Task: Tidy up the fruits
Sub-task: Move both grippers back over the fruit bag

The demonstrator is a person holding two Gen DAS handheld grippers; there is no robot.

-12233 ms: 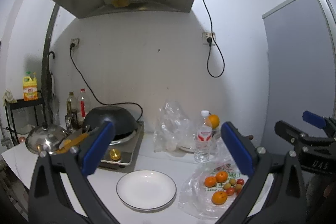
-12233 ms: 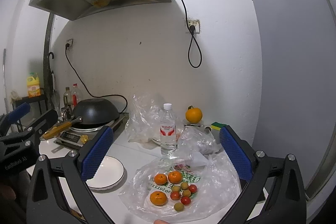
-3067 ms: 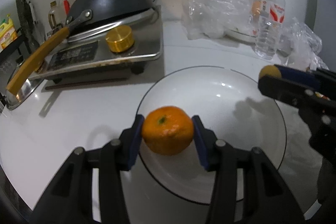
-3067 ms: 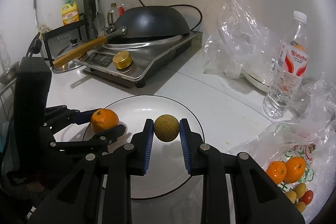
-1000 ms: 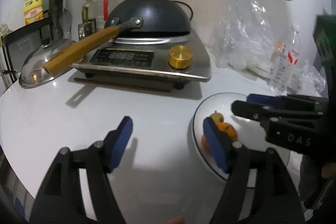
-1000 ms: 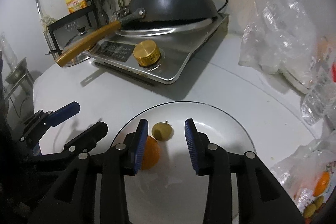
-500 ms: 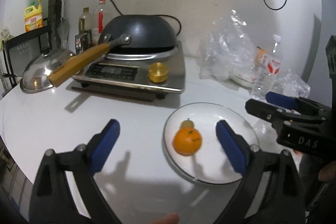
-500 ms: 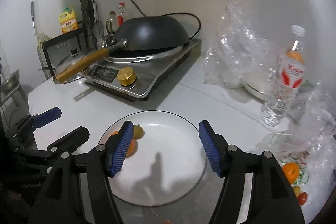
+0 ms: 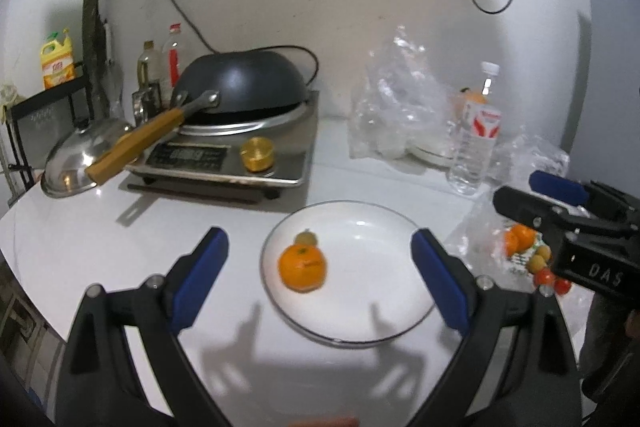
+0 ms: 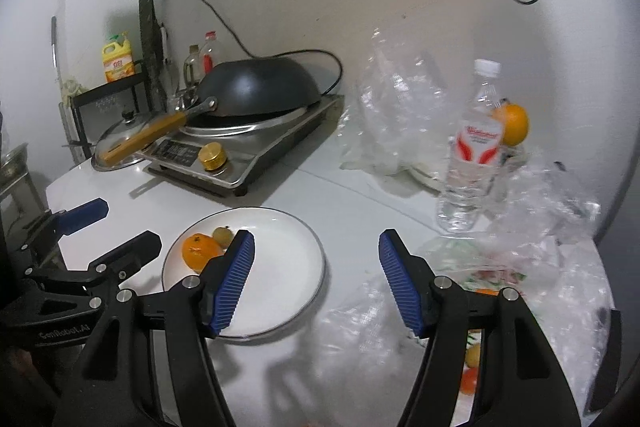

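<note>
At the far left a yellow detergent jug [image 9: 56, 61] stands on a black rack [image 9: 44, 115], with a steel pot lid [image 9: 82, 163] lying on the white counter [image 9: 80, 227] just beside it. Next comes the induction cooker [image 9: 228, 159], carrying a black wok [image 9: 244, 83] turned upside down, its wooden handle [image 9: 136, 143] jutting out over the lid; 2 bottles [image 9: 160, 63] stand behind it.

The left gripper [image 9: 318, 267] hangs above the counter with its jaws spread wide, holding nothing. Between its fingers in the left wrist view lies the white plate [image 9: 376, 291], which carries 1 tangerine [image 9: 303, 267] and 1 small greenish fruit [image 9: 306, 238] touching it, both on the plate's left side.

The right gripper [image 10: 316, 279] is likewise spread and empty, over the gap between the plate and the clear bag of fruit [image 9: 524, 251] at the right, where more tangerines and small red and yellow fruits lie. Behind stand crumpled plastic bags [image 10: 396, 115], a water bottle [image 10: 472, 155] and an orange [image 10: 514, 125].
</note>
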